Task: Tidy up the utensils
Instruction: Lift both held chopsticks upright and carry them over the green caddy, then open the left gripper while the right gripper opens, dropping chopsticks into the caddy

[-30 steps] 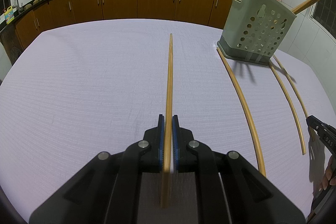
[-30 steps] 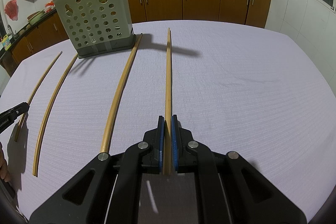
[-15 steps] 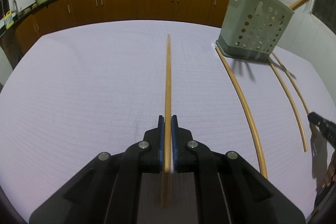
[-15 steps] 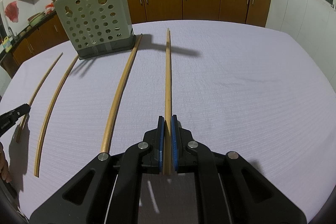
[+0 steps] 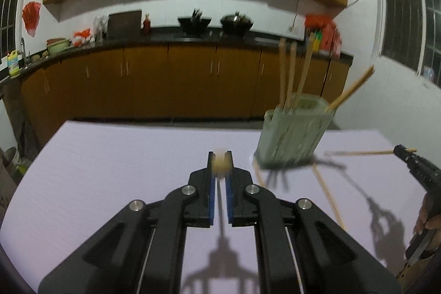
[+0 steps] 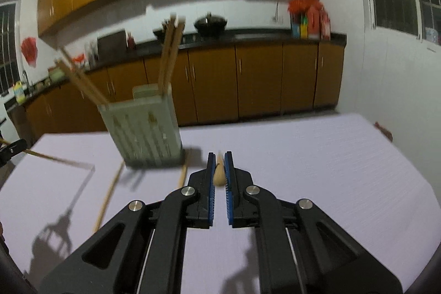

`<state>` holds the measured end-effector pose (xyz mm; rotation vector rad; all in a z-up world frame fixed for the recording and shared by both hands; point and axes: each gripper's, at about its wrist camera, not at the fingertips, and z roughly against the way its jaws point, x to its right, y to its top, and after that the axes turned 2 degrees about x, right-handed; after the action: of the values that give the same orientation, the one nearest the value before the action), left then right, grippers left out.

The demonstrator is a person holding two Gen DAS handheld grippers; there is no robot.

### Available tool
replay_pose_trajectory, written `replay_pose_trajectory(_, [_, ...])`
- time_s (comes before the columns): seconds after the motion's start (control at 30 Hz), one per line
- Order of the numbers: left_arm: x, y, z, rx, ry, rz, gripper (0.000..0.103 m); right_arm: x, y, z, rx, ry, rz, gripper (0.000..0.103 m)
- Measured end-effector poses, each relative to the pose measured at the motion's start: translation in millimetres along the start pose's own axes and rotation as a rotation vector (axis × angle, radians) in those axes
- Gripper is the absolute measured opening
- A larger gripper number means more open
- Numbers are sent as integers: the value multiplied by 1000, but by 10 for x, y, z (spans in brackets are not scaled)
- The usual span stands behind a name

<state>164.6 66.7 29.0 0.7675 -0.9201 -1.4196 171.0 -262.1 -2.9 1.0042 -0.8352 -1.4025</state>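
My left gripper (image 5: 220, 156) is shut on a wooden chopstick (image 5: 220, 166), held off the table and seen end-on. My right gripper (image 6: 219, 156) is shut on another chopstick (image 6: 219, 175), also lifted and seen end-on. The grey-green perforated utensil holder (image 5: 293, 137) stands on the table ahead and right of the left gripper, with several chopsticks upright in it. In the right wrist view the holder (image 6: 146, 128) is ahead and to the left. In the left wrist view my right gripper (image 5: 405, 150) shows at the right edge holding its chopstick (image 5: 361, 153).
Loose chopsticks (image 5: 328, 192) lie on the lilac tablecloth (image 5: 110, 170) beside the holder; they also show in the right wrist view (image 6: 109, 194). Brown kitchen cabinets (image 5: 165, 79) and a counter with woks stand behind the table. The left gripper (image 6: 11, 152) shows at the left edge.
Both grippers have lifted their chopsticks off the table and tilted up, so the views now look level across the table at the holder and cabinets. The frames are motion-blurred.
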Motion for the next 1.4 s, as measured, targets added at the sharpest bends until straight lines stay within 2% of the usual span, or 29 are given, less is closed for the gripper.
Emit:
replay_pose_trajectory(0.23, [142, 262, 81, 55, -50, -13, 7, -8, 247, 42, 61, 17, -26, 7])
replay_pose_trajectory(0.47, [253, 364, 128, 79, -90, -16, 7, -20, 395, 140, 108, 31, -37, 7])
replay_pose_trajectory(0.6, [275, 448, 209, 107, -139, 4, 7, -47, 565, 275, 155, 56, -39, 7])
replay_pose_trajectory(0.77, [511, 766, 384, 205, -209, 8, 7, -108, 930, 528, 270, 136, -69, 7])
replay_pose_trajectory(0.9, [723, 1082, 410, 303, -235, 23, 7, -288, 1253, 606, 380, 197, -86, 7])
replay_pose_trajectory(1.0, [884, 1290, 321, 379, -213, 14, 7, -416, 1378, 569, 450, 216, -71, 7])
replay_pose_trajectory(1.1, [988, 1385, 149, 422, -177, -7, 7, -568, 1460, 380, 498, 220, -45, 7])
replay_pose_trajectory(1.23, [1047, 1343, -199, 416, -164, -21, 7, -629, 1393, 11, 475, 193, -27, 7])
replay_pose_trajectory(1.4, [1043, 1152, -602, 321, -180, 1, 7, -614, 1191, -379, 353, 182, -23, 7])
